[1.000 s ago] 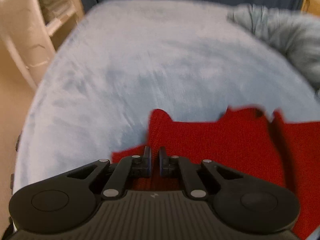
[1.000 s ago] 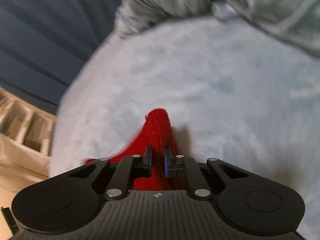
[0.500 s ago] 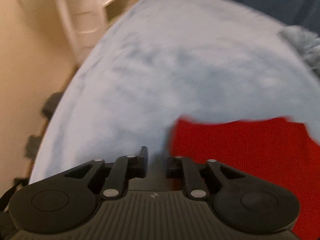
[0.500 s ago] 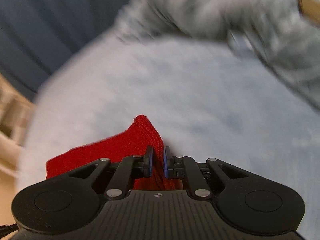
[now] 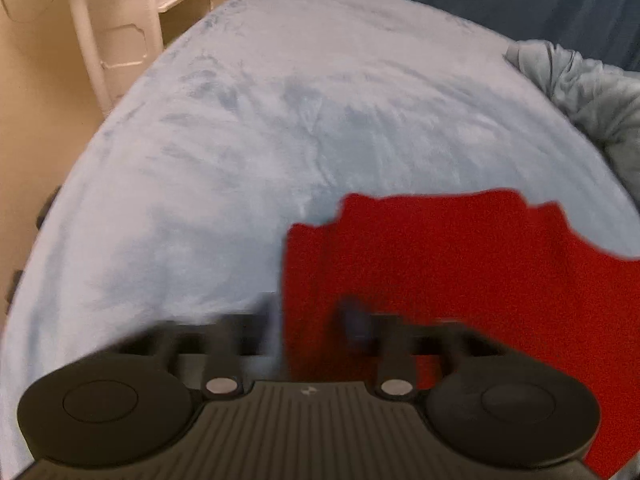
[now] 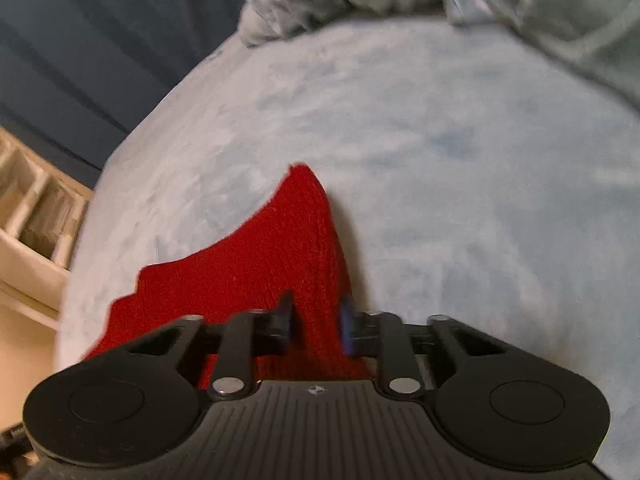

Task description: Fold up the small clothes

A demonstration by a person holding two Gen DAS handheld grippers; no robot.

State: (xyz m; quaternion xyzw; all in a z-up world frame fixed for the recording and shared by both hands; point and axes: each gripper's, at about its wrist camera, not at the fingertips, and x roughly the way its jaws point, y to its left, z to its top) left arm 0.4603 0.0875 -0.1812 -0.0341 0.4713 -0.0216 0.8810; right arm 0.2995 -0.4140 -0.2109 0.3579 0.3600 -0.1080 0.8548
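Red knit garment [image 5: 460,276] lying flat on pale blue fleece blanket [image 5: 280,120], near its front edge, one pointed corner [image 6: 304,184] sticking out ahead of the right gripper. Left gripper [image 5: 308,328] blurred, fingers spread wide and holding nothing, straddling the garment's left edge; right gripper [image 6: 316,324] parted, red cloth lying loose between its fingers, no grip visible. Crumpled grey-green clothing [image 5: 580,92] heaped at the blanket's far right, cream shelf unit [image 5: 120,28] off left, dark blue curtain [image 6: 100,40] behind.
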